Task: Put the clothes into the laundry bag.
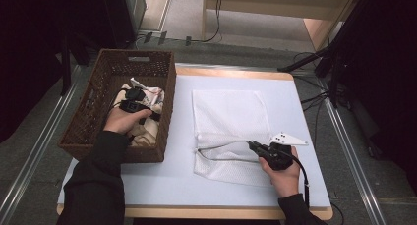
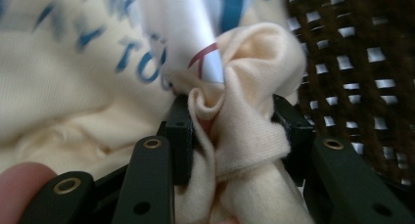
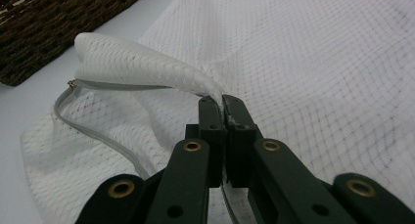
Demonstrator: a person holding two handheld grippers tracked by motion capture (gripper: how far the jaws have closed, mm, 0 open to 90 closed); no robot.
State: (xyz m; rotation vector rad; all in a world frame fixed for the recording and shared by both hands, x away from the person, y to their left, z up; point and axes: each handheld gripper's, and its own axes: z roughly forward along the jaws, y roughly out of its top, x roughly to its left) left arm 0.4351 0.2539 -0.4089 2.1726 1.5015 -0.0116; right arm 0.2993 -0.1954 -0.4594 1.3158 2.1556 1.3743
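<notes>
A white-topped desk with a wooden edge stands on grey floor, metal rails running along both sides and black cables trailing beyond its far end.

Recording lab — floor rails, trailing cables, dark stands around table

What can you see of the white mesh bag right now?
The white mesh bag lies flat on the pale blue table top, right of the wicker basket. It looks like thin netted fabric with a grey zipper along its opening, which gapes at the near left side. The right gripper is shut on the upper layer by the opening, lifting it into a small peak. The rest rests smooth on the table.
</notes>
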